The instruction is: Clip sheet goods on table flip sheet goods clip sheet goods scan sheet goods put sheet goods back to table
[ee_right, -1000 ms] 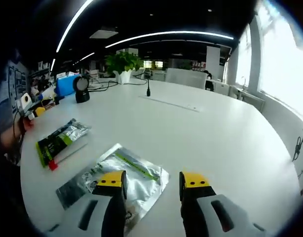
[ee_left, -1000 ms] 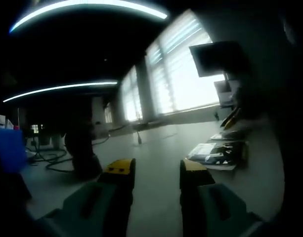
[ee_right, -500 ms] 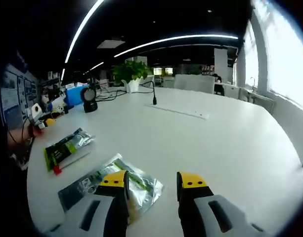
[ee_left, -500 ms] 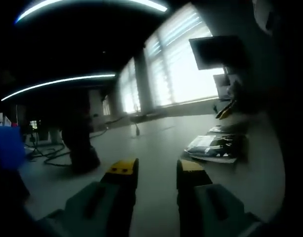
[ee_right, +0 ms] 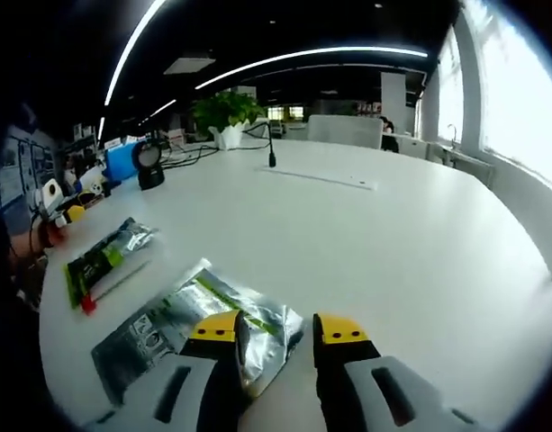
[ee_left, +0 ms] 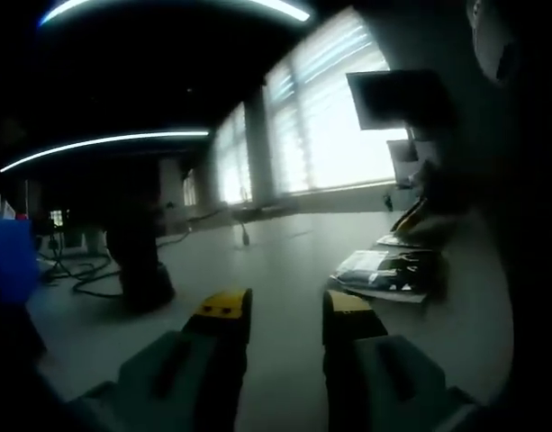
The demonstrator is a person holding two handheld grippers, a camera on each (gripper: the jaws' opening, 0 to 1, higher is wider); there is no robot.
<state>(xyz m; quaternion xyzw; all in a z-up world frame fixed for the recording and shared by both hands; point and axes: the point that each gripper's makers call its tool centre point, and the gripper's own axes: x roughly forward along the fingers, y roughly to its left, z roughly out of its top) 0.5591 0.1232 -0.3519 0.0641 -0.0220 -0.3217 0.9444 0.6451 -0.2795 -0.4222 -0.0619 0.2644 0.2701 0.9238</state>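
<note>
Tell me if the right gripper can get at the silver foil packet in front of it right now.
Probably yes. The right gripper has its fingers open, right at the near corner of the silver foil packet, which lies flat on the white table with nothing between them.

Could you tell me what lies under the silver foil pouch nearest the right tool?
The silver foil pouch lies flat on the white table, with only tabletop around it. The right tool covers its near corner, so anything beneath there is hidden.
</note>
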